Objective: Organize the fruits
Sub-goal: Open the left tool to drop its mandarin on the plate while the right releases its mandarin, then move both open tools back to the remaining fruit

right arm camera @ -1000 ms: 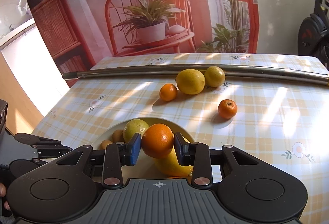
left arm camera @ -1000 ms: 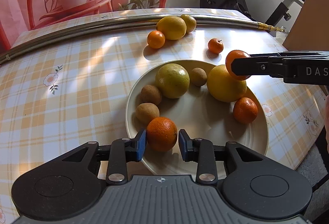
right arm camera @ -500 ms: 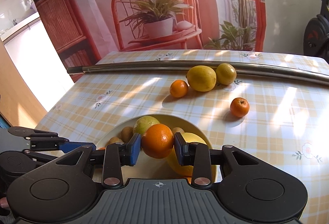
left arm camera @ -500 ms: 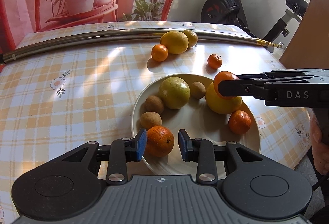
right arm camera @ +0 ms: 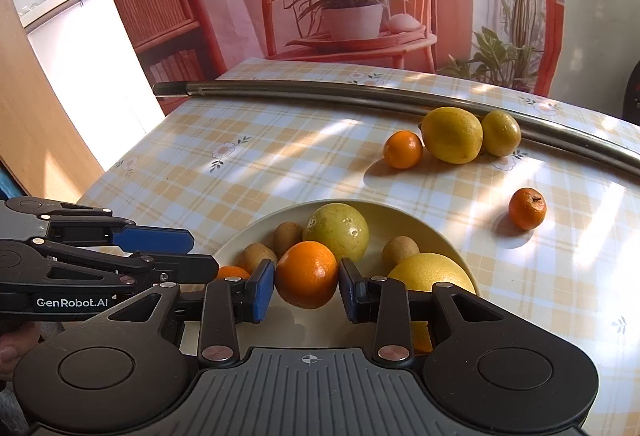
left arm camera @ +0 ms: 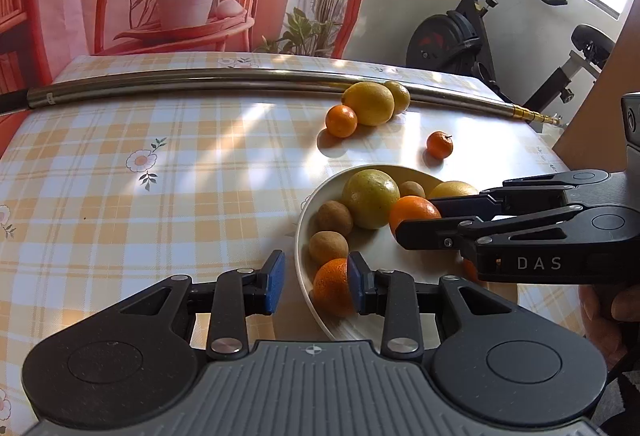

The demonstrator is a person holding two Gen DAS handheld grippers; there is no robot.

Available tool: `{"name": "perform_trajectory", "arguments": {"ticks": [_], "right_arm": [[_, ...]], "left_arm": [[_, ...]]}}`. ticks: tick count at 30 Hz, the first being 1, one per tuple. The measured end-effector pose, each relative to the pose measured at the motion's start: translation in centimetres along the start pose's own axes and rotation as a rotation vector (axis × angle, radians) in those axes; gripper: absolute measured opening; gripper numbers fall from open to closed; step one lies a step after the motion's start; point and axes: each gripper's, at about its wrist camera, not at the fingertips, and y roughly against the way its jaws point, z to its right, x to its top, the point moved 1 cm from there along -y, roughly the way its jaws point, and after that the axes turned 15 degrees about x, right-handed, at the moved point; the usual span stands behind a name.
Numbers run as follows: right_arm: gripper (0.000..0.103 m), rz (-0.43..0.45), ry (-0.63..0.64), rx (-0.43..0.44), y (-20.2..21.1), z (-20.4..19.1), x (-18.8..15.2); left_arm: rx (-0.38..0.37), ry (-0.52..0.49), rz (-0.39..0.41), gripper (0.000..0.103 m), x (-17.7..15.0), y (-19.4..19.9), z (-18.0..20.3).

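Note:
A cream plate point(left arm camera: 301, 236) holds a large green citrus point(left arm camera: 370, 198), three brown kiwis point(left arm camera: 335, 217), a yellow grapefruit point(right arm camera: 430, 272) and an orange point(left arm camera: 332, 288) at its near rim. My left gripper point(left arm camera: 315, 288) stands open at the plate's near-left edge; the orange lies against its right pad, with the left pad well clear. My right gripper point(right arm camera: 307, 290) is shut on another orange point(right arm camera: 307, 274) and holds it just above the plate's middle. The left wrist view shows that gripper point(left arm camera: 416, 218) coming in from the right.
On the checked tablecloth behind the plate lie a tangerine point(left arm camera: 341, 121), two lemons point(left arm camera: 369, 103) and a small tangerine point(left arm camera: 439, 144). A metal rod point(left arm camera: 200, 84) runs along the far edge. An exercise bike point(left arm camera: 460, 36) stands beyond. A hand point(left arm camera: 608, 312) grips the right tool.
My left gripper has drawn back and to the left, leaving its orange on the plate's near rim. The right gripper has carried its orange leftward and lower over the plate.

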Motion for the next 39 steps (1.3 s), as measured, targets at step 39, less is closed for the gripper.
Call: {"name": "perform_trajectory", "arguments": {"ticks": [39], "right_arm": [[0.034,0.225,-0.118,-0.156,8.5,9.0,2.3]], "left_arm": [[0.064,0.065,0.125,0.035,6.4,1.7,0.6]]}}
